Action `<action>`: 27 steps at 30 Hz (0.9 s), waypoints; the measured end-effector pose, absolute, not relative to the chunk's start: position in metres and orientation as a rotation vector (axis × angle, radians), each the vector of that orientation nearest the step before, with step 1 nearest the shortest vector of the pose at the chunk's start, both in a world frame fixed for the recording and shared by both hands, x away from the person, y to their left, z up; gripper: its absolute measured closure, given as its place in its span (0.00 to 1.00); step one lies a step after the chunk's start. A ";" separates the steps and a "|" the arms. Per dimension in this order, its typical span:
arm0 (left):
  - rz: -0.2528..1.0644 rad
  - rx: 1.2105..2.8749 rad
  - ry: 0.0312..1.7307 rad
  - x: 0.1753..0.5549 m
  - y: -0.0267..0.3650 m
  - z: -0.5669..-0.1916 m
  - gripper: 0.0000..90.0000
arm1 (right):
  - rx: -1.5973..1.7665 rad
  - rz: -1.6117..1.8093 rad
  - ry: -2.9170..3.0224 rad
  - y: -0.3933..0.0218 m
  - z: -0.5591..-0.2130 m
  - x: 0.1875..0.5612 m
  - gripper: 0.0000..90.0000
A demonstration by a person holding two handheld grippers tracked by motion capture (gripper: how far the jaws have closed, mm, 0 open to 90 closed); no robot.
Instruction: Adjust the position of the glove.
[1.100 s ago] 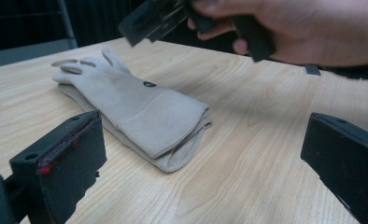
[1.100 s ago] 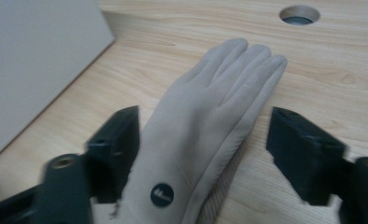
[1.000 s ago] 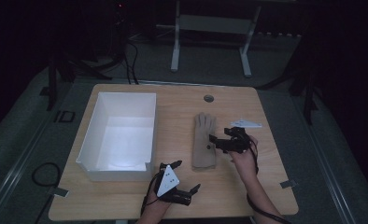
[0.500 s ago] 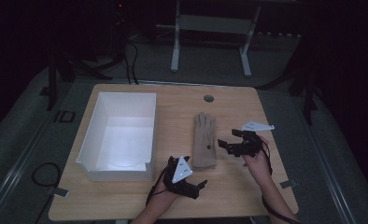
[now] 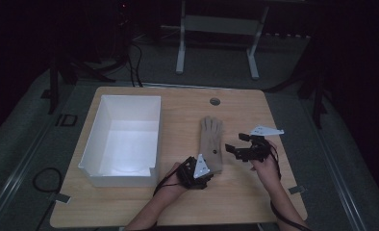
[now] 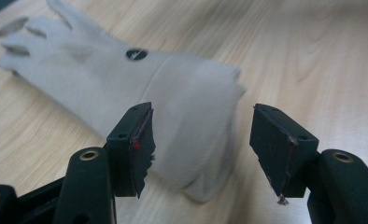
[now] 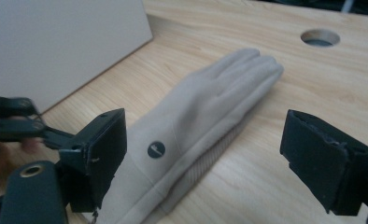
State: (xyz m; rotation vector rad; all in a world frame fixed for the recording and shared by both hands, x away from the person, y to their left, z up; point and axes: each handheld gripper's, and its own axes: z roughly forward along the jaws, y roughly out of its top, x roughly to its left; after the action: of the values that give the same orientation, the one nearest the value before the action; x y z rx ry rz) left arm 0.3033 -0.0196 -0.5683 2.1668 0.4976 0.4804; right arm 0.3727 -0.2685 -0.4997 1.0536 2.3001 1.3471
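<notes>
High view: beige glove (image 5: 211,144) lies flat on the table (image 5: 255,202), right of centre, fingers toward the far edge, cuff toward the near edge. White bin (image 5: 122,139) sits on the left half, well apart from the glove. Left gripper (image 5: 197,173) is at the cuff end; jaw gap can't be read from here. Right gripper (image 5: 243,149) is just right of the glove, jaws pointing at it, spread, nothing in them. Cable hole (image 5: 215,101) near the far edge. Left gripper view: adds the jaw detail, jaws at about half gap, have just been closing, straddling the cuff (image 6: 196,135) with the cloth between them; pads (image 6: 140,140) not visibly pressing it. Small dark round tag (image 6: 136,54) on the glove's back, invisible from above. Right gripper view: jaws wide, glove (image 7: 205,112) lying between them but farther along the table, untouched; same tag (image 7: 156,149) visible, bin wall (image 7: 56,42) behind, left gripper's (image 7: 14,123) tip at the left edge.
</notes>
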 end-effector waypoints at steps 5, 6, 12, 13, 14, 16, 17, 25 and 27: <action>0.451 2.188 0.494 0.309 -0.020 -0.573 0.44 | 1.126 1.361 2.298 -0.266 -0.497 0.384 0.16; 0.415 2.218 0.486 0.312 -0.022 -0.578 0.41 | 1.185 1.386 2.308 -0.261 -0.498 0.393 0.14; 0.430 2.218 0.498 0.314 -0.021 -0.578 0.54 | 1.324 1.366 2.357 -0.245 -0.517 0.421 0.13; 0.430 2.212 0.506 0.314 -0.021 -0.578 0.58 | 1.364 1.363 2.340 -0.244 -0.519 0.426 0.17; 0.438 2.210 0.514 0.314 -0.021 -0.578 0.61 | 1.402 1.357 2.319 -0.244 -0.522 0.431 0.21; 0.448 2.211 0.517 0.315 -0.020 -0.578 0.69 | 1.424 1.344 2.304 -0.244 -0.523 0.436 0.27; 0.454 2.208 0.531 0.316 -0.020 -0.578 0.72 | 1.468 1.352 2.283 -0.243 -0.527 0.446 0.35; 0.438 2.209 0.559 0.321 -0.019 -0.577 0.85 | 1.537 1.255 2.303 -0.225 -0.546 0.468 0.35; 0.436 2.210 0.559 0.322 -0.019 -0.576 0.86 | 1.542 1.235 2.320 -0.220 -0.551 0.470 0.33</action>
State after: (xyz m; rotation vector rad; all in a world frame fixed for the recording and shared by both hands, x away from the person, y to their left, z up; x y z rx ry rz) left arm 0.3216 -0.0187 -0.5765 2.2097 0.5593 0.4362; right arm 0.4697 -0.2204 -0.5510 1.5422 2.3198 1.2352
